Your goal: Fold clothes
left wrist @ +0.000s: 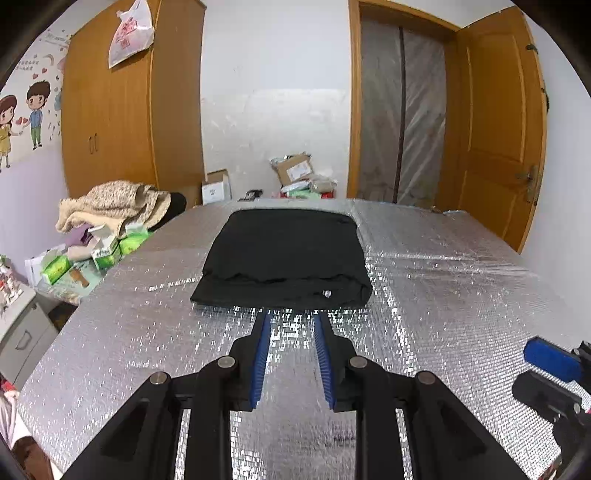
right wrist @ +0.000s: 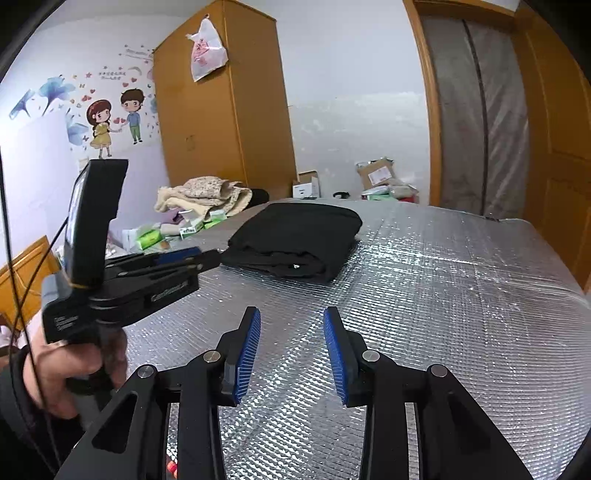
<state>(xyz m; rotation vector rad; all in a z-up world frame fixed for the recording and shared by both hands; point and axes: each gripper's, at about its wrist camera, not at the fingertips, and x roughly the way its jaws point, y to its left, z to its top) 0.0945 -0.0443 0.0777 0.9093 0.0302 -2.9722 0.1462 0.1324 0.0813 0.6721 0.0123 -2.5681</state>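
Both claws gape empty: left gripper (left wrist: 292,315) level, tips just short of the folded black garment (left wrist: 282,256) (on silver mat (left wrist: 443,295)); right gripper (right wrist: 291,314) hovers nearer.

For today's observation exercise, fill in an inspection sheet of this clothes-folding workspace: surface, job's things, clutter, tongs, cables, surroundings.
Surface: silver quilted foil sheet covers the table, lightly wrinkled.
Job's things: one black garment, folded into a flat rectangle, lying on the foil.
Clutter: beige blanket pile and green-and-white boxes beside the table's left edge; cardboard boxes beyond the far edge.
Tongs: left tongs open, tips just short of the garment's near edge; right tongs open, over bare foil, holding nothing.
Cables: thin black cable by the left hand.
Surroundings: wooden wardrobe, hanging plastic bag, cartoon wall stickers, open door.
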